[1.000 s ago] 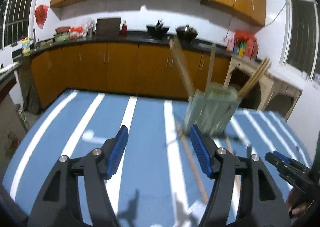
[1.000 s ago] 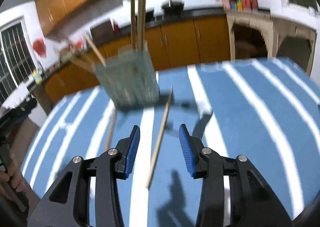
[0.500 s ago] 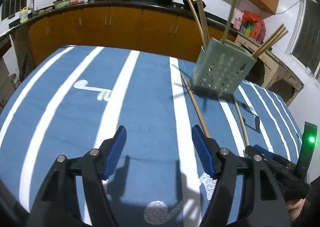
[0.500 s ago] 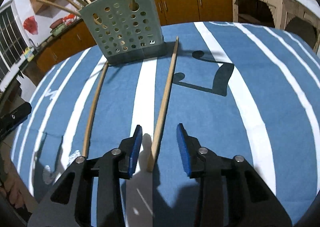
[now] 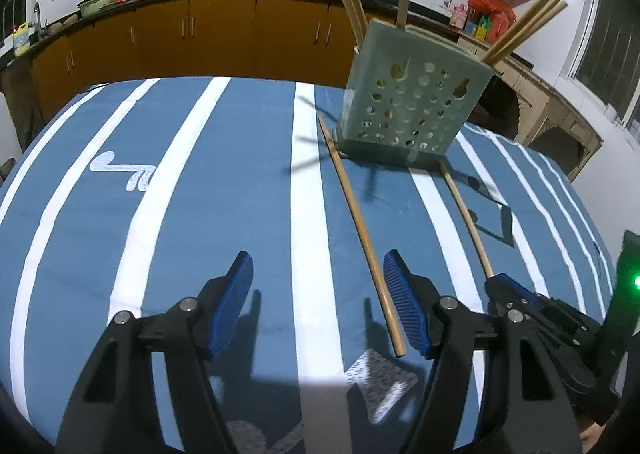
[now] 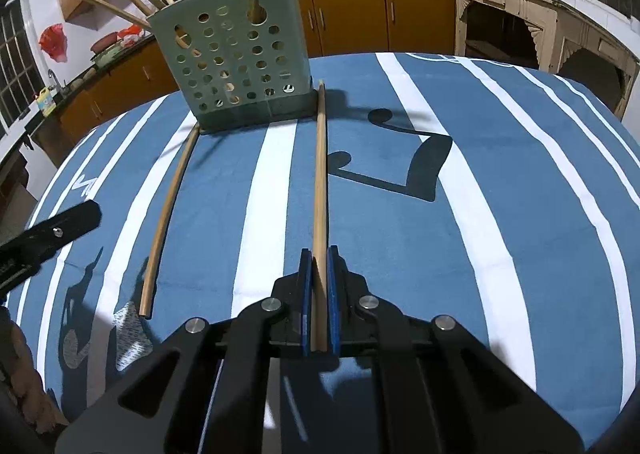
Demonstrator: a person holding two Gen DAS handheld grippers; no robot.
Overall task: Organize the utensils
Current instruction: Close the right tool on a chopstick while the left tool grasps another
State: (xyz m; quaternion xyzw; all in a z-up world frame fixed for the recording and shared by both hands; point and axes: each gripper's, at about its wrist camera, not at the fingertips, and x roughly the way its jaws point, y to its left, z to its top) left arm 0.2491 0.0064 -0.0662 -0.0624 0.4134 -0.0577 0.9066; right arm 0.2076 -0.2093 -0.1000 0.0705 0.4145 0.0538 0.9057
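Note:
A pale green perforated utensil holder (image 5: 412, 105) (image 6: 236, 65) stands on the blue striped tablecloth and holds several wooden chopsticks. Two loose chopsticks lie on the cloth in front of it. My right gripper (image 6: 320, 254) is shut on the near end of one chopstick (image 6: 320, 173), whose far end reaches the holder's base. The other chopstick (image 5: 360, 230) (image 6: 168, 209) lies just inside the right finger of my left gripper (image 5: 318, 262), which is open and low over the cloth. The right gripper shows in the left wrist view (image 5: 496, 278) on the second chopstick (image 5: 464, 213).
The tablecloth (image 5: 200, 213) has white stripes and music-note prints. Orange kitchen cabinets (image 5: 200, 33) with a cluttered dark counter run behind the table. A wooden side table (image 6: 520, 29) stands at the back right.
My right gripper moved forward and shut on the near end of the right chopstick. My left gripper came down and forward until the left chopstick lay by its right finger.

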